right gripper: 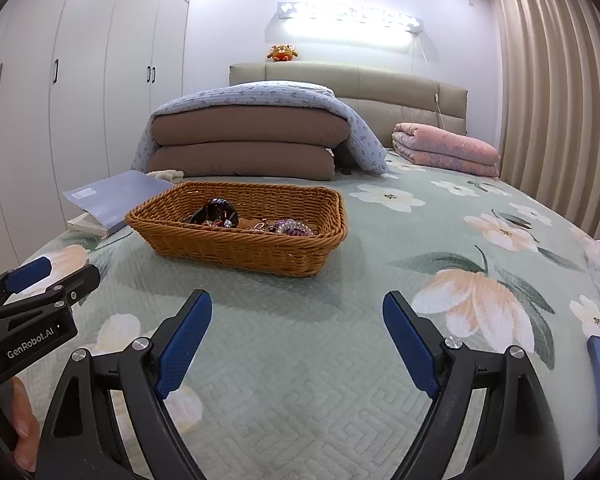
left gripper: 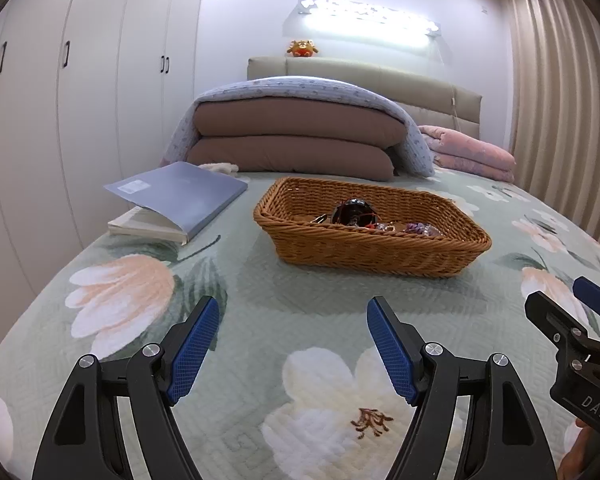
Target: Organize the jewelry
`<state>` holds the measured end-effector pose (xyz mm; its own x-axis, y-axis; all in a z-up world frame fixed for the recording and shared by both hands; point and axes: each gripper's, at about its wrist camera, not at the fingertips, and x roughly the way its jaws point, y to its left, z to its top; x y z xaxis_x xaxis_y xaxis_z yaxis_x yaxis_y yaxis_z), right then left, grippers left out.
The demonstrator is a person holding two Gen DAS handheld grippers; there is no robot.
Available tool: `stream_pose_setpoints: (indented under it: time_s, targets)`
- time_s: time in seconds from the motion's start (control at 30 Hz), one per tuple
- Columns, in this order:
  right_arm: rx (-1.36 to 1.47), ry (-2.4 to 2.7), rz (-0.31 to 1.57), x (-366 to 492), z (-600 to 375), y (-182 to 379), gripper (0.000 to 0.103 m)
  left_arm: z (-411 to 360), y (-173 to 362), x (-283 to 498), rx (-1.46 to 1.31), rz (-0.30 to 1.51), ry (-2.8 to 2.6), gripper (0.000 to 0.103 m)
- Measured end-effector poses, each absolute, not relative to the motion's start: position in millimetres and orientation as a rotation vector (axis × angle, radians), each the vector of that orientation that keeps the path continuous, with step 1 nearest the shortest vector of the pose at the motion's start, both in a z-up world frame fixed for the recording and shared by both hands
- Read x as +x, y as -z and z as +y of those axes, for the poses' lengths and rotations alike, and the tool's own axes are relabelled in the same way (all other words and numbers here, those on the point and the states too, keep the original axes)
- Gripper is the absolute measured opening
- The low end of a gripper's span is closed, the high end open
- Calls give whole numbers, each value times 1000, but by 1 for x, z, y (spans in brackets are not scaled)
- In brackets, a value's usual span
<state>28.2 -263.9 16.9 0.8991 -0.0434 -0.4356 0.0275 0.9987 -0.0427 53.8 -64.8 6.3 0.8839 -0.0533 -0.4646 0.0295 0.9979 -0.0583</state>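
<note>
Bedroom with a green floral quilted bed (left gripper: 300, 312): ahead of both claws sits a brown woven wicker basket (left gripper: 380, 252) already holding a tangle of dark and purple beaded jewelry (right gripper: 256, 222). Left claw (left gripper: 293, 344) and right claw (right gripper: 297, 340) hover spread and empty; no loose pieces visible, so sorting looks nearly done.

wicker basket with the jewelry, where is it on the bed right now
In the left wrist view the wicker basket sits on the floral bedspread, just right of the blue book and in front of the folded brown quilts.
</note>
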Motion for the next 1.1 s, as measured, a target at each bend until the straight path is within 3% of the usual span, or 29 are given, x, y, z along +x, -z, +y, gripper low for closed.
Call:
stream_pose_setpoints:
  time_s: [1.1]
  targets:
    - [-60,33,458,29,-259,-14,89,-65,-5,54,-48,490,46,78]
